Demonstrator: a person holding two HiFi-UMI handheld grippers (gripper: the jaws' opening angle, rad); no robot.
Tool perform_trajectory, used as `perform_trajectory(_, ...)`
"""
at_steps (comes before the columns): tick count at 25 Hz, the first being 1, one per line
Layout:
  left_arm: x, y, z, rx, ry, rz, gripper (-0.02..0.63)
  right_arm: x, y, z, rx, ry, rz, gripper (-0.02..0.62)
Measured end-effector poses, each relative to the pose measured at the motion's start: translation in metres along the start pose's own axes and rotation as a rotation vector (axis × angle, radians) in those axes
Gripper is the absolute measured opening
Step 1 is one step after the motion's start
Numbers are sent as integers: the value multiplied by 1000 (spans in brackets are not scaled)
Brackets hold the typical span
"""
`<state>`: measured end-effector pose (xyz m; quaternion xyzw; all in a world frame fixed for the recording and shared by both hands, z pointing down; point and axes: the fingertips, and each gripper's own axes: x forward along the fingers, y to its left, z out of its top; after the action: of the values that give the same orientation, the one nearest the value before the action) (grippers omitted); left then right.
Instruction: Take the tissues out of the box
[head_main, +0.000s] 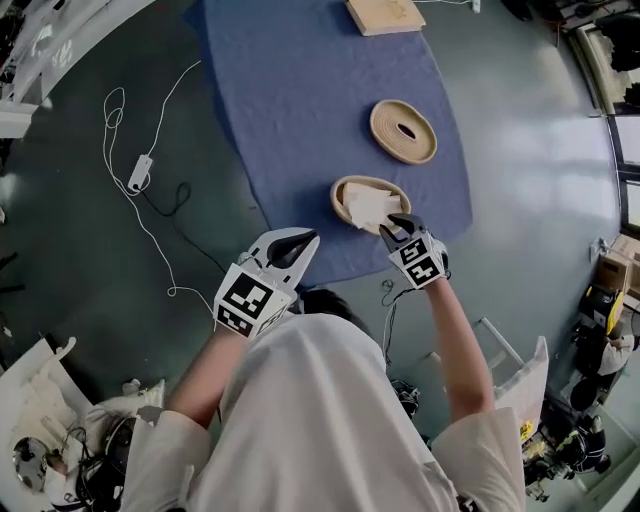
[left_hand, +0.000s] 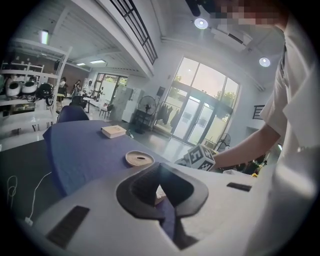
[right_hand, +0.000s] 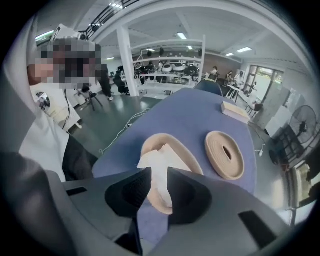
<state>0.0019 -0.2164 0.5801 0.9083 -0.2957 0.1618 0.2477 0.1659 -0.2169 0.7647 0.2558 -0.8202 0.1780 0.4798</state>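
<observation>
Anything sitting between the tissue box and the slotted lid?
Nothing: only bare blue cloth separates the tissue box from the slotted lid; they stand apart. Head view shows it best, right gripper view confirms.

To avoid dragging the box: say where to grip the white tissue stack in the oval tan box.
Probably best: pinch the raised, crumpled top of the white tissue stack, which stands above the rim of the oval tan box. Come down from above at its near edge, where the open right gripper is; the box wall shields the lower sheets.
</observation>
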Motion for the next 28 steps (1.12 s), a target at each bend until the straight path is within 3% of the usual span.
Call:
perform_trajectory(7, -8, 17, -15, -51, 9, 29, 8, 46, -6, -18, -143, 139, 46, 133)
perform_trajectory(13, -9, 23, -27, -77, 34, 36, 8, 73, -5, -39, -160, 224, 112, 158)
perform_trajectory(20, -16, 33, -37, -102, 46, 49, 8, 89, -11, -50, -167, 270, 111, 159)
perform_trajectory(22, -16, 35, -40, -105, 54, 49, 8, 93, -12, -54, -177, 286, 109, 136)
perform_trajectory(24, -15, 35, -41, -105, 58, 48, 8, 96, -10, -58, -216, 300, 96, 70)
perform_trajectory(28, -17, 39, -41, -105, 55, 47, 8, 93, -2, -51, -209, 265, 79, 37)
